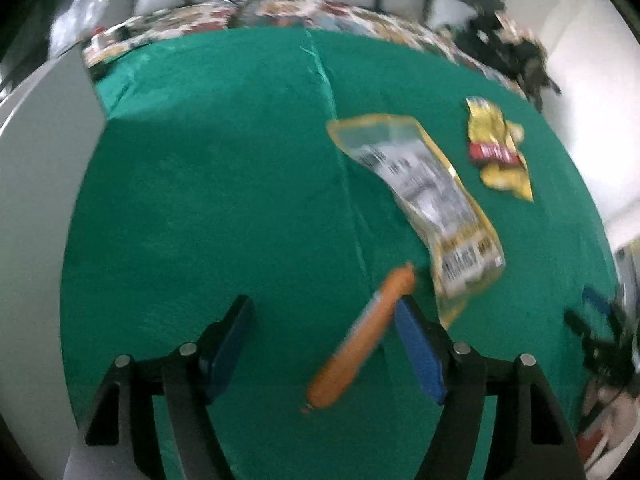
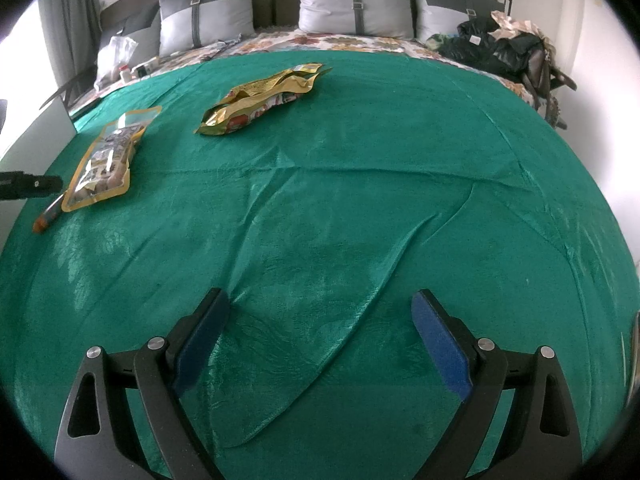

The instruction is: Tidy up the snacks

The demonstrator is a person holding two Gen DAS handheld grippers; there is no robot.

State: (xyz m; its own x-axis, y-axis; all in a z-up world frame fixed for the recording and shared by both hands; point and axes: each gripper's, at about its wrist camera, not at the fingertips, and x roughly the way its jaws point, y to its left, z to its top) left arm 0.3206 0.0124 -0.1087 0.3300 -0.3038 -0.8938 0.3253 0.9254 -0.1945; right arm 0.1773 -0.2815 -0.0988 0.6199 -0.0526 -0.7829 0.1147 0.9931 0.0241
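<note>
An orange sausage stick (image 1: 360, 340) lies at a slant on the green blanket (image 1: 224, 184) between the fingers of my left gripper (image 1: 324, 304). Its upper end is close against the right blue pad (image 1: 416, 344); the left pad stands well clear, so the jaws are open around it. Just beyond lie a clear-fronted yellow pouch (image 1: 424, 196) and a crumpled yellow bag (image 1: 498, 148). In the right wrist view the sausage (image 2: 48, 212), pouch (image 2: 106, 156) and gold bag (image 2: 260, 98) sit at the far left. My right gripper (image 2: 320, 298) hangs open over bare blanket.
The blanket (image 2: 360, 160) covers a bed with grey pillows (image 2: 352, 4) at the head. Dark clothes (image 2: 504, 48) are piled at the back right. A plastic bag (image 2: 114, 56) and small items sit at the back left. A pale flat panel (image 1: 36, 200) borders the left.
</note>
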